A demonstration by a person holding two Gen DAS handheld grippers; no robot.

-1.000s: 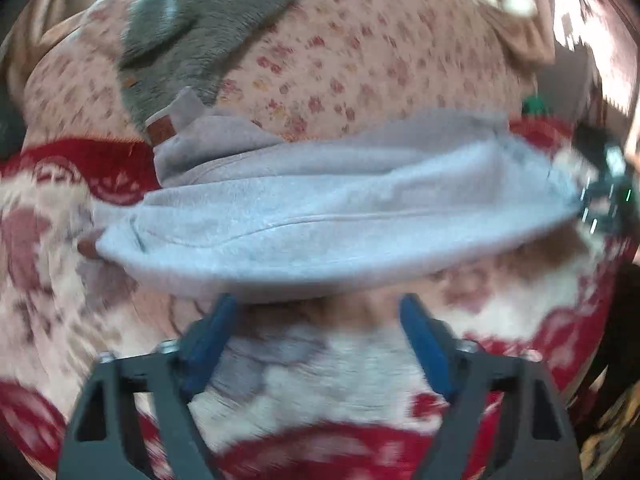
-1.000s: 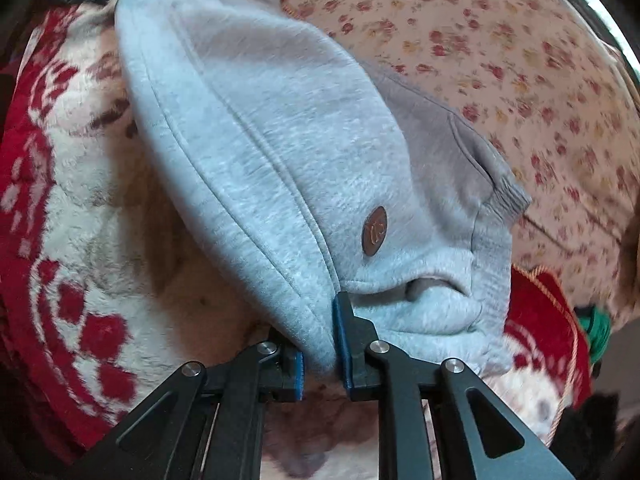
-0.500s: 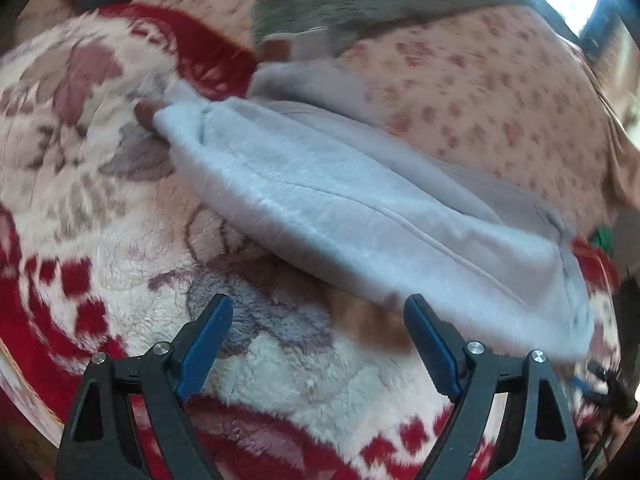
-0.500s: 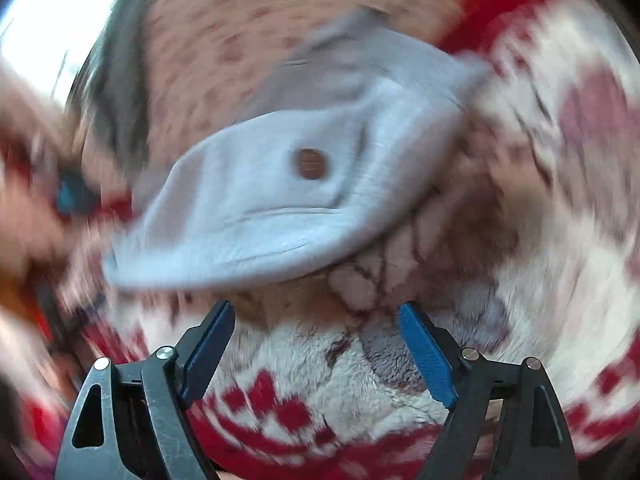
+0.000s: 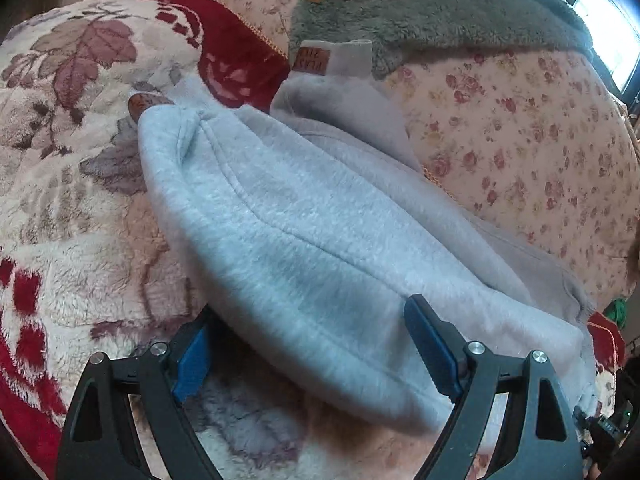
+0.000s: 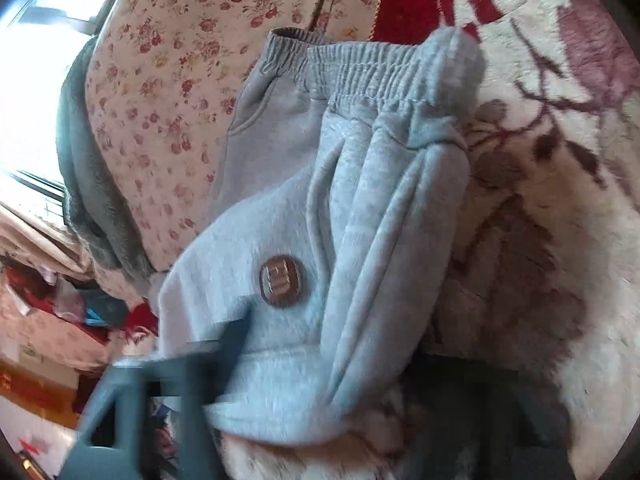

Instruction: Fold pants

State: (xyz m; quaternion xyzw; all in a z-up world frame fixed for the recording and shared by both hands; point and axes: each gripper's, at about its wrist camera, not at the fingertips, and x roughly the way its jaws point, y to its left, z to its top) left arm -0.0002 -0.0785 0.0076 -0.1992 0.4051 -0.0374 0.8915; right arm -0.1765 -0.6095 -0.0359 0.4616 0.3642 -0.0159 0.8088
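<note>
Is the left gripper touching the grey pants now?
Touching. In the left wrist view the left gripper stands wide open around the folded grey pants, and the fabric edge lies against its blue pads, which do not squeeze it.

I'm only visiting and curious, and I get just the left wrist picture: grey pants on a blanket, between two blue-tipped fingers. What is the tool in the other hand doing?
Observer: The right gripper is at the pants' other end. Its jaws have just been closing with the folded cloth between them, but blur hides whether they grip yet.
Operator: Which end is that?
Observer: The top end. The elastic waistband shows there, gathered along the far side.
Operator: Anything else I miss?
Observer: A pocket opening curves just below the waistband, on the side toward the flowered sheet.
</note>
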